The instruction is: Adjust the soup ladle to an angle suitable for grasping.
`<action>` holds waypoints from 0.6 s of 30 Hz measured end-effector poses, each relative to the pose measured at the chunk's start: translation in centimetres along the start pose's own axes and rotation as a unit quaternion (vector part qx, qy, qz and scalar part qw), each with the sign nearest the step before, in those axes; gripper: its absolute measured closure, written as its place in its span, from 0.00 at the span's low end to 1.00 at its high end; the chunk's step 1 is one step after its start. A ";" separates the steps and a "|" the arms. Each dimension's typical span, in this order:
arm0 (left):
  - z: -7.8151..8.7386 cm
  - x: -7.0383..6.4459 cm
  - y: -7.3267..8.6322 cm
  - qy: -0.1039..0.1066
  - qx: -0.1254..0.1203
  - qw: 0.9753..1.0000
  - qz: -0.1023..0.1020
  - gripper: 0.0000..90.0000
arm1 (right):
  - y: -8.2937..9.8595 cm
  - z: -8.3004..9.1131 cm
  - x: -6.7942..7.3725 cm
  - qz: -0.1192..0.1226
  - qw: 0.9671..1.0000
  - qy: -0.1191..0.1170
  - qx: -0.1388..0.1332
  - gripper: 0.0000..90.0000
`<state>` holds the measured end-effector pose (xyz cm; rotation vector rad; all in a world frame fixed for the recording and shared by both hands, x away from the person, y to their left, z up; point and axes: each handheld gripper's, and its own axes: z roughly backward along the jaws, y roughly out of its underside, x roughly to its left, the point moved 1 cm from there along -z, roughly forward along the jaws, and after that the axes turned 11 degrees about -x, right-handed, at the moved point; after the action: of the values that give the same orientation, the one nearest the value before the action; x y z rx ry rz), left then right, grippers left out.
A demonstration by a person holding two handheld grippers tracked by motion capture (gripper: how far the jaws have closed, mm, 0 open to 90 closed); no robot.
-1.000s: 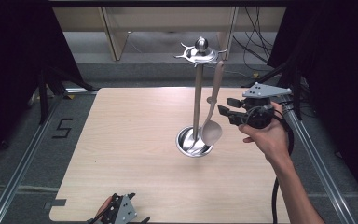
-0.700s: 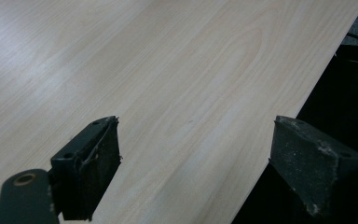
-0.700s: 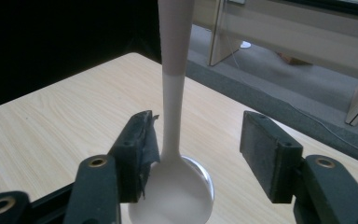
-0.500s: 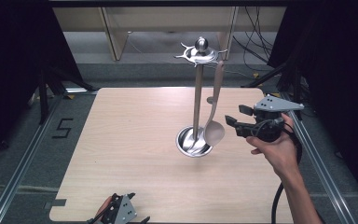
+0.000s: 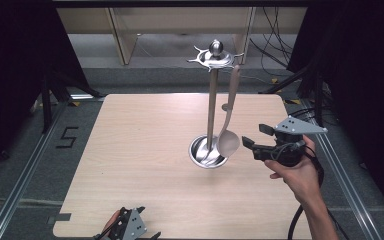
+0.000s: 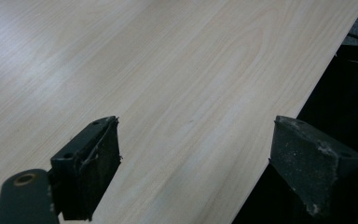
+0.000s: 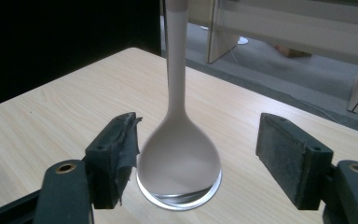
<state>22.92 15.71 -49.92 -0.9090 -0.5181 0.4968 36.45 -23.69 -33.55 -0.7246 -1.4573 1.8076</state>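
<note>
At near table edge, left gripper (image 5: 130, 231) sits idle over pale wooden table (image 5: 145, 150), jaws spread, gripping nothing, well apart from work. Farther in, right gripper (image 5: 254, 139) nearer, jaws spread, empty. Just ahead of it: beige long-handled plastic ladle (image 5: 228, 141), long axis vertical, bowl down, hanging from round-based steel utensil stand (image 5: 212, 105) near table centre. Right gripper view: ladle bowl (image 7: 179, 158) between jaws, untouched.

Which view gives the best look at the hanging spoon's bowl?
The right gripper view: the spoon hangs close up between the open right gripper. The high view shows the whole spoon hanging from the rack, only smaller.
</note>
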 end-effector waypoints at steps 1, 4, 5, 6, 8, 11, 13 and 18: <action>0.0 0.0 0.0 0.000 -0.001 1.000 0.000 0.17 | 0.1 0.0 0.0 0.001 1.000 0.000 -0.004 0.33; 0.0 0.0 0.0 0.000 0.000 1.000 0.000 0.17 | 0.6 0.1 0.1 -0.006 1.000 -0.001 -0.002 0.33; 0.0 0.0 0.0 0.000 0.000 1.000 0.000 0.17 | 0.8 0.1 0.1 -0.008 1.000 0.000 -0.002 0.33; 0.0 0.0 0.0 0.000 0.000 1.000 0.000 0.17 | 0.9 0.3 0.0 -0.008 1.000 -0.004 0.004 0.33; 0.0 0.0 0.0 0.000 0.000 1.000 0.000 0.17 | 1.3 0.3 0.0 -0.010 1.000 -0.004 0.002 0.33; 0.0 0.0 0.0 0.001 0.000 1.000 0.001 0.17 | 2.0 0.4 -0.1 -0.011 1.000 -0.008 0.002 0.33; 0.0 0.0 0.0 0.000 0.000 1.000 0.000 0.17 | 2.5 0.4 -0.1 -0.017 1.000 -0.008 0.003 0.33; 0.0 0.1 0.0 0.003 -0.006 1.000 0.002 0.17 | 3.6 0.3 -0.3 -0.029 0.999 -0.014 0.025 0.33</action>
<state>22.95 15.76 -49.86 -0.9231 -0.5146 0.4956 35.78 -24.60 -37.01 -0.6270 -1.4312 1.8101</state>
